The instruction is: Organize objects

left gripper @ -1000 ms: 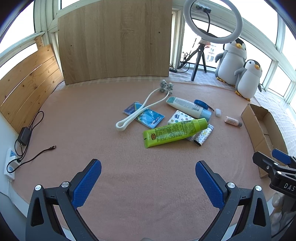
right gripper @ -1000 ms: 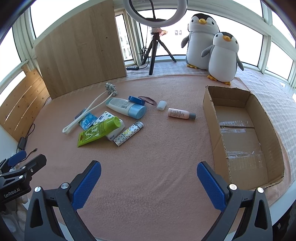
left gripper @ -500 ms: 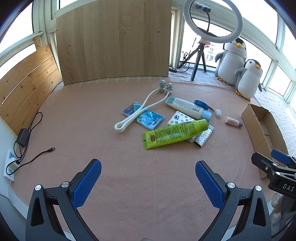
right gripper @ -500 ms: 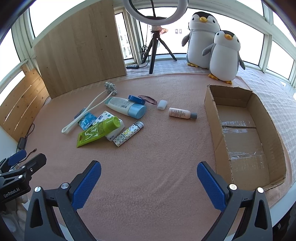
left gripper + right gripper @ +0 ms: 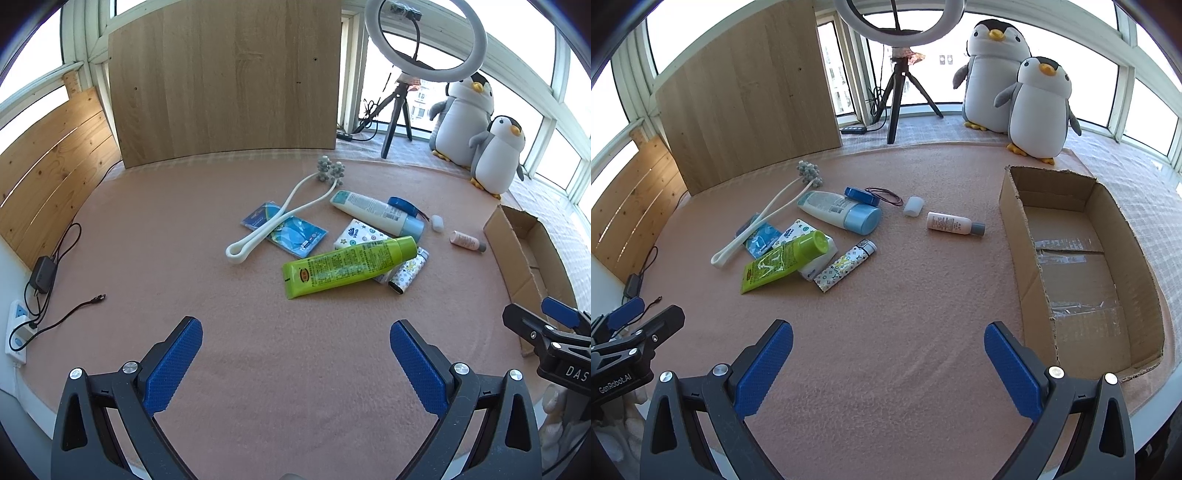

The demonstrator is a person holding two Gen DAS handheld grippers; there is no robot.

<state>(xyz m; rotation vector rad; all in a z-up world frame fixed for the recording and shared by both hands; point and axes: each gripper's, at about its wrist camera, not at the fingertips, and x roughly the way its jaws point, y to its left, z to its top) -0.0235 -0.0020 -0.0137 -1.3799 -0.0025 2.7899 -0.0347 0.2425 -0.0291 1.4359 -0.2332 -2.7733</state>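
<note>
Both tongs are wide open and hold nothing. Left tongs point(image 5: 295, 354) sit at the bottom of the left view, and right tongs point(image 5: 888, 354) sit at the bottom of the right view, both above the pink mat point(image 5: 886, 295).

Most of the things lie in a pile in the middle left of the right view. A green tube point(image 5: 785, 260) leans on a white tissue pack point(image 5: 812, 264). Just to its right is a lighter point(image 5: 846, 266) with a pattern on it. Above them lies a white bottle with a blue cap point(image 5: 840, 212). A white massage stick point(image 5: 764, 218) with bumpy grey balls runs up to the left, over some blue packets point(image 5: 761, 238). A small pink bottle point(image 5: 955, 224) lies alone, between the pile and the box (near a little white cap point(image 5: 913, 206) and a thin hair band point(image 5: 886, 195)).

An open cardboard box point(image 5: 1019, 240) fills the right side, with nothing in it. Two penguin toys point(image 5: 1019, 85) sit at the top right.
</note>
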